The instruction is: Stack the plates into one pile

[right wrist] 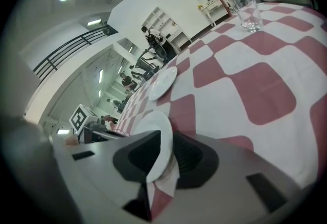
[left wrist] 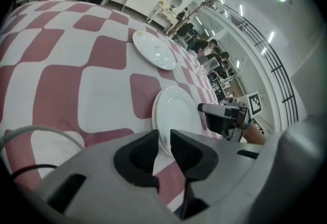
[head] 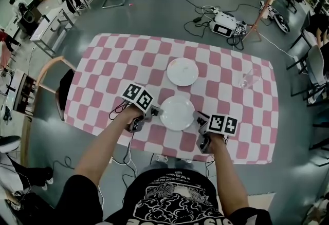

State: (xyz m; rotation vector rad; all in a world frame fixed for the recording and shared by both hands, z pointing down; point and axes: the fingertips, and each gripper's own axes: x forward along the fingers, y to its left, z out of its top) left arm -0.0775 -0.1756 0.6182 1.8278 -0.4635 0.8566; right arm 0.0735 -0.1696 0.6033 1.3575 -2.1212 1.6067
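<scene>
Two white plates lie apart on the pink-and-white checked table [head: 118,64]. The near plate [head: 177,112] sits between my two grippers, and the far plate [head: 182,71] lies just beyond it. My left gripper [head: 157,112] has the near plate's [left wrist: 179,115] left rim between its jaws, with a slit of space beside the rim. My right gripper [head: 198,116] straddles the right rim of that plate [right wrist: 153,131]; the rim leans on one jaw and cloth shows before the other. Both grippers stand slightly open, pads not pressing.
A clear drinking glass [head: 249,79] stands near the table's far right edge. A wooden chair [head: 46,85] is at the left side of the table. Cables and a box lie on the floor beyond. People sit at desks in the far left corner.
</scene>
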